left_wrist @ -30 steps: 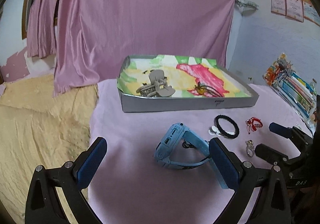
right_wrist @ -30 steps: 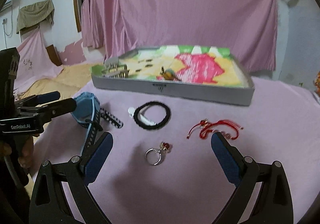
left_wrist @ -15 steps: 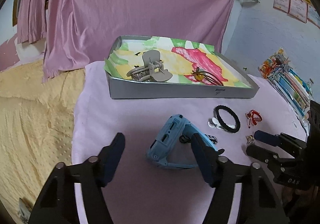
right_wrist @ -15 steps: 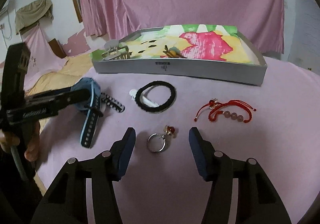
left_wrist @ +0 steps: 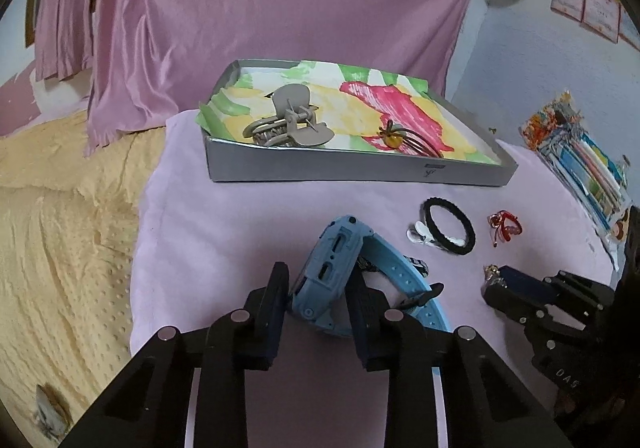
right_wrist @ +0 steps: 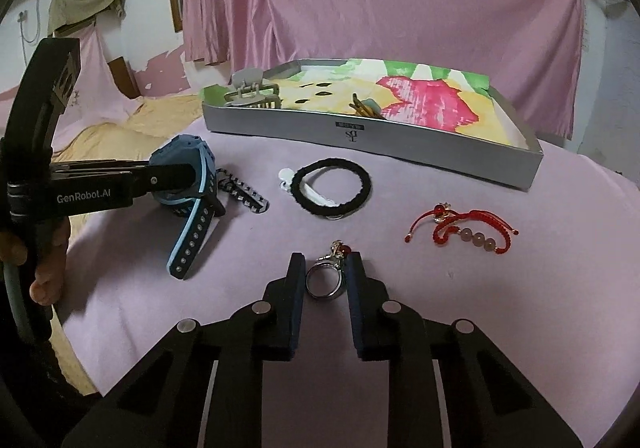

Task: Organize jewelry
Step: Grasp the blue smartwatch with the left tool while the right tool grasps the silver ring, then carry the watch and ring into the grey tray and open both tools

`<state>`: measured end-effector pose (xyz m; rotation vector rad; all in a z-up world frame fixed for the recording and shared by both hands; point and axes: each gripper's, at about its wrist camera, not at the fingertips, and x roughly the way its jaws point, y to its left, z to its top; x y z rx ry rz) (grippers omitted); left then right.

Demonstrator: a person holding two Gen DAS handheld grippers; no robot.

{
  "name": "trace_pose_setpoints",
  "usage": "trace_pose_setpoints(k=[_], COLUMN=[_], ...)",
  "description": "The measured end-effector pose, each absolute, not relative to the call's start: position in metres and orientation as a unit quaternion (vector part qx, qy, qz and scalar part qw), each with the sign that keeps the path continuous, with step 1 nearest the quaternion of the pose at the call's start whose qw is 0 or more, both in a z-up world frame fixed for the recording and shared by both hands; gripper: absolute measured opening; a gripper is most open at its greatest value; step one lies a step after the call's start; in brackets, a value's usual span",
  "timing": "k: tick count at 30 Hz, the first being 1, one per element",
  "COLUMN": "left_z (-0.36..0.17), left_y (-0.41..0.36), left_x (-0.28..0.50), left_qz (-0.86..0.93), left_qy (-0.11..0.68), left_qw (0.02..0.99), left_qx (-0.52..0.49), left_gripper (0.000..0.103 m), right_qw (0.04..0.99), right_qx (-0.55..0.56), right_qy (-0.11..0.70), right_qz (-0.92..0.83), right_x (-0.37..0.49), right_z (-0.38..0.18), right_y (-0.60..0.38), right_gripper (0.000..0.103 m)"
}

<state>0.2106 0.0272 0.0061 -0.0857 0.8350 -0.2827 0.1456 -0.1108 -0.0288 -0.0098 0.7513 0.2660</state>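
My left gripper (left_wrist: 318, 288) is shut on the blue watch (left_wrist: 334, 264), its fingers on both sides of the watch body on the pink cloth; it also shows in the right wrist view (right_wrist: 184, 176). My right gripper (right_wrist: 325, 276) has its fingers closed in against a silver ring (right_wrist: 325, 282) with a red charm, which lies on the cloth. A black hair tie (right_wrist: 330, 186) with a white clip and a red beaded bracelet (right_wrist: 464, 230) lie beyond it. A grey tray (right_wrist: 400, 140) with colourful lining holds a grey hair claw (left_wrist: 288, 122) and a gold hairpin (left_wrist: 400, 138).
A black-and-white strap piece (right_wrist: 244, 194) lies by the watch. A yellow blanket (left_wrist: 60, 228) covers the bed left of the pink cloth. A colourful packet (left_wrist: 580, 160) lies at the right edge. Pink curtains hang behind the tray.
Both grippers moved forward and closed: the left one's fingers came together on the blue watch, the right one's fingers came together around the ring.
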Motion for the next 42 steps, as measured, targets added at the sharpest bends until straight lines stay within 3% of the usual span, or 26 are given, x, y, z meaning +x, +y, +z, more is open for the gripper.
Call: trace_pose_setpoints(k=[5,21,32,42], left_z=[0.006,0.02,0.056,0.058], left_y=[0.027,0.003,-0.017,-0.031], left_x=[0.197,0.179,0.232,0.298], left_qz=[-0.128,-0.17,-0.156,-0.123], left_qy=[0.401,0.37,0.326,0.342], left_qw=[0.906,0.912,0.928,0.928], left_qx=[-0.045,-0.055,-0.093,-0.081], left_gripper=[0.021,0.02,0.02,0.02], right_qw=[0.919,0.939,0.961,0.941], right_qx=[0.002,0.006,-0.032,-0.045], right_qy=[0.365,0.309,0.238,0.294], right_qz=[0.147,0.153,0.138,0.162], right_x=[0.138,0.124,0.176,0.265], right_z=[-0.03,-0.008,0.039,0.035], right_y=[-0.11,-0.133,-0.166,-0.165], right_gripper=[0.018,0.018,0.018,0.018])
